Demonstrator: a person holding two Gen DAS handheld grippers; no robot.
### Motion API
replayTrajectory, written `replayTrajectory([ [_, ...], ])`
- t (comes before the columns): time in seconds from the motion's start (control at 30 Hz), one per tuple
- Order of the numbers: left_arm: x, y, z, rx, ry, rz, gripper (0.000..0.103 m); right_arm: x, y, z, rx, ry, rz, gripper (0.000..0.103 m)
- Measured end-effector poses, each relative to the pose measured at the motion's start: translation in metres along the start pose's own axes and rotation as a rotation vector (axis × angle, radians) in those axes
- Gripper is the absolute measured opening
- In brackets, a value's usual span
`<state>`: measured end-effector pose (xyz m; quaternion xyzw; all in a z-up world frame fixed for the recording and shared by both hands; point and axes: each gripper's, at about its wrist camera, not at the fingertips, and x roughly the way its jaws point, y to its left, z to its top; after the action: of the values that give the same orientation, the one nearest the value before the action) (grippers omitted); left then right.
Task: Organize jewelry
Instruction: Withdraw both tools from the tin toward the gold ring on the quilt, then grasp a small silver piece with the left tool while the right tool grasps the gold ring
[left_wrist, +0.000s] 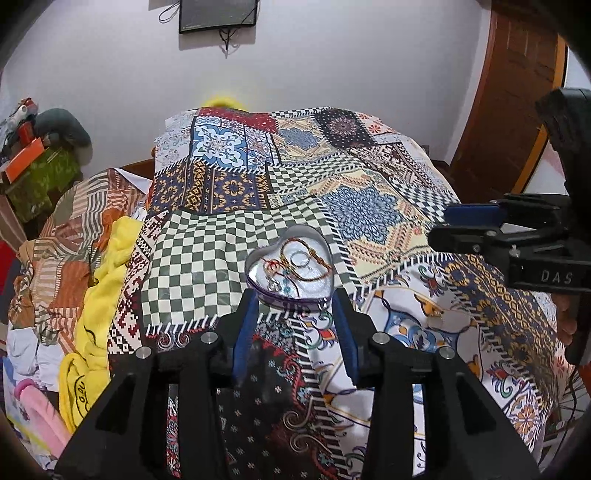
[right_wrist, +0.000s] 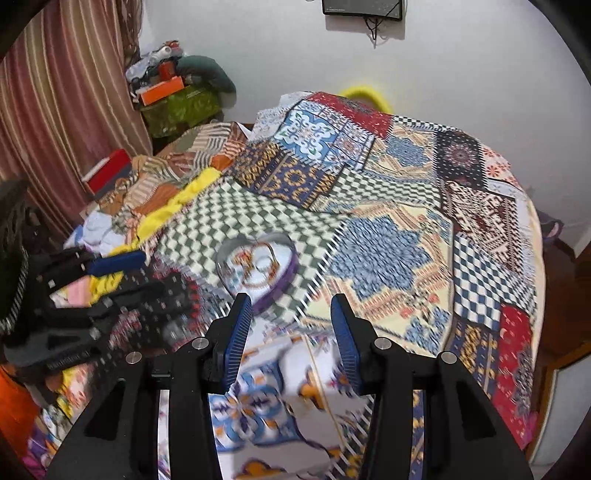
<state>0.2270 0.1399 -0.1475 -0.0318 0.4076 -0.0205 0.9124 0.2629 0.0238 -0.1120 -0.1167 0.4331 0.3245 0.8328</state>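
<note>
A heart-shaped metal tin (left_wrist: 291, 267) with a purple rim sits open on the patchwork bedspread (left_wrist: 369, 206). Thread bracelets and a ring (left_wrist: 299, 258) lie inside it. My left gripper (left_wrist: 295, 299) is open, its blue pads just short of the tin's near edge, one on each side. A small earring or pendant (left_wrist: 437, 317) lies on the spread to the right. My right gripper (right_wrist: 291, 310) is open and empty above the spread, with the tin (right_wrist: 258, 269) just ahead and left of it. The right wrist view is blurred by motion.
Crumpled clothes and a yellow cloth (left_wrist: 103, 273) are heaped along the bed's left side. Boxes and bags (left_wrist: 40, 166) are stacked in the far left corner by a striped curtain (right_wrist: 62, 110). A wooden door (left_wrist: 509, 110) stands at the right.
</note>
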Motion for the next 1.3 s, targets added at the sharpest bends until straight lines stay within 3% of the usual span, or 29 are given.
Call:
replayTrajectory([
  [0.27,-0.005,-0.018,-0.017,0.03,0.015,0.001,0.04,-0.006,0.005,-0.035,-0.077,0.017,-0.048,0.041],
  [0.53,0.012,-0.027,-0.041,0.061,0.066,0.013,0.045,0.02,0.001,-0.072,-0.123,0.104,-0.078,0.041],
  [0.77,0.04,-0.021,-0.06,0.034,0.143,0.008,0.045,0.033,-0.015,-0.079,-0.07,0.14,-0.033,0.041],
  [1.1,0.066,-0.012,-0.062,-0.001,0.178,-0.002,0.045,0.038,-0.002,-0.08,-0.167,0.117,-0.054,0.04],
  [1.3,0.078,-0.011,-0.056,0.0,0.182,-0.013,0.045,0.041,0.01,-0.081,-0.257,0.105,-0.026,0.019],
])
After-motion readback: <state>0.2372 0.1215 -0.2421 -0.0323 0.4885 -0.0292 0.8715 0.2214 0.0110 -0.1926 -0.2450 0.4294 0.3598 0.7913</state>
